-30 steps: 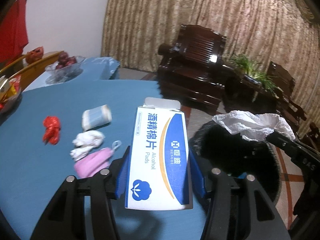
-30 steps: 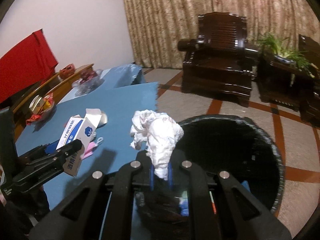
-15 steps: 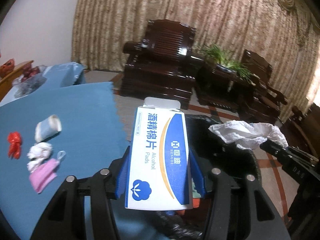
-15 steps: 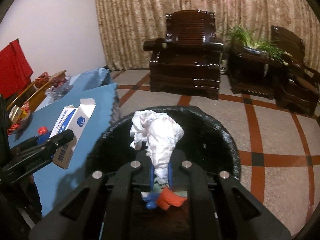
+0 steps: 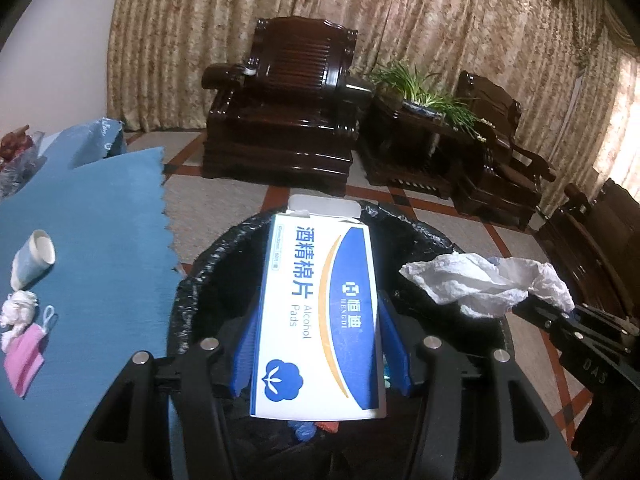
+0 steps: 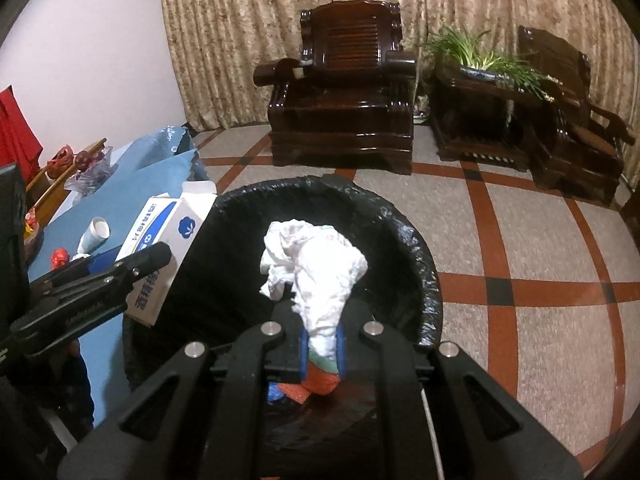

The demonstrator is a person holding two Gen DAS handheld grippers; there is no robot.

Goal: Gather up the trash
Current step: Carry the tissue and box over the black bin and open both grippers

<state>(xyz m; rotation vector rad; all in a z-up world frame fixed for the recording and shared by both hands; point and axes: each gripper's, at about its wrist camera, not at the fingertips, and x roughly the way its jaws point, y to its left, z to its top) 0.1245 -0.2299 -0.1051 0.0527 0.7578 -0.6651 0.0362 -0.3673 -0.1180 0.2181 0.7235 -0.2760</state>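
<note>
Some trash already lies in the black-lined bin, over which an alcohol-pad box is gripped by the left tool and crumpled tissue by the right tool, while a paper cup, wad and pink scrap are left on the counter.

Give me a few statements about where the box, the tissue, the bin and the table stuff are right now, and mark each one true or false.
1. The left gripper holds the alcohol pads box over the trash bin. True.
2. The right gripper is empty. False: it is shut on a crumpled white tissue.
3. The trash bin is empty. False: red and blue scraps lie inside.
4. A paper cup lies on its side on the blue tablecloth. True.
</note>
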